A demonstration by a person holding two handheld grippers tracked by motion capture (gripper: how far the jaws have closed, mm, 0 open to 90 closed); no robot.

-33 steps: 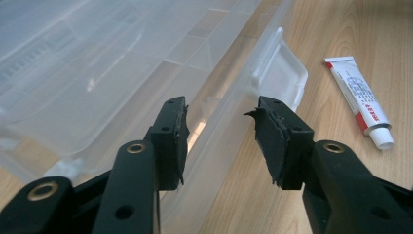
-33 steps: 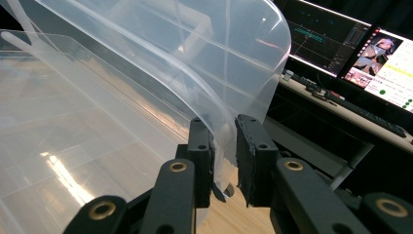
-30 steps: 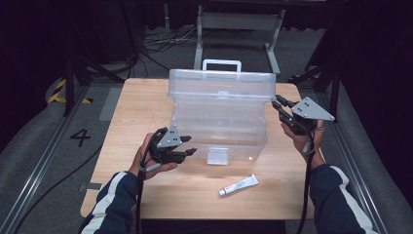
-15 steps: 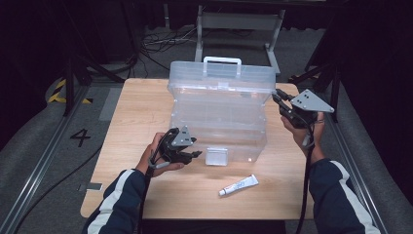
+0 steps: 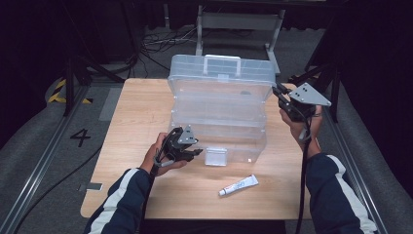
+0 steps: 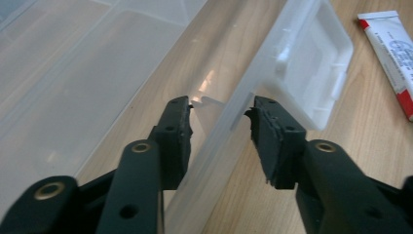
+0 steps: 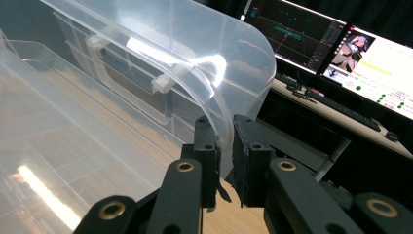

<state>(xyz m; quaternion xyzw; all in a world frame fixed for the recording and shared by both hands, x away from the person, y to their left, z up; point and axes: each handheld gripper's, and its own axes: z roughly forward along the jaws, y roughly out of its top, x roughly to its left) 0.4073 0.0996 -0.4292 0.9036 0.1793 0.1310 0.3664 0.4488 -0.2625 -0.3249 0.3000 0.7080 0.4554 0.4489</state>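
Note:
A clear plastic tiered storage box stands on the wooden table, its lid raised at the back. My left gripper is at the box's front left, beside the hanging white latch. In the left gripper view its jaws straddle the front wall's rim with gaps on both sides; they have just been closing. My right gripper is at the lid's right end. In the right gripper view it is shut on the lid's curved edge, having just closed further.
A small white tube lies on the table in front of the box, to the right of the latch in the left gripper view. Lit monitors and a desk stand beyond the table's right side. A metal stand is behind the table.
My left gripper has moved right and down to the box's front wall, and its jaws have narrowed. The right gripper has lifted the lid's right end slightly.

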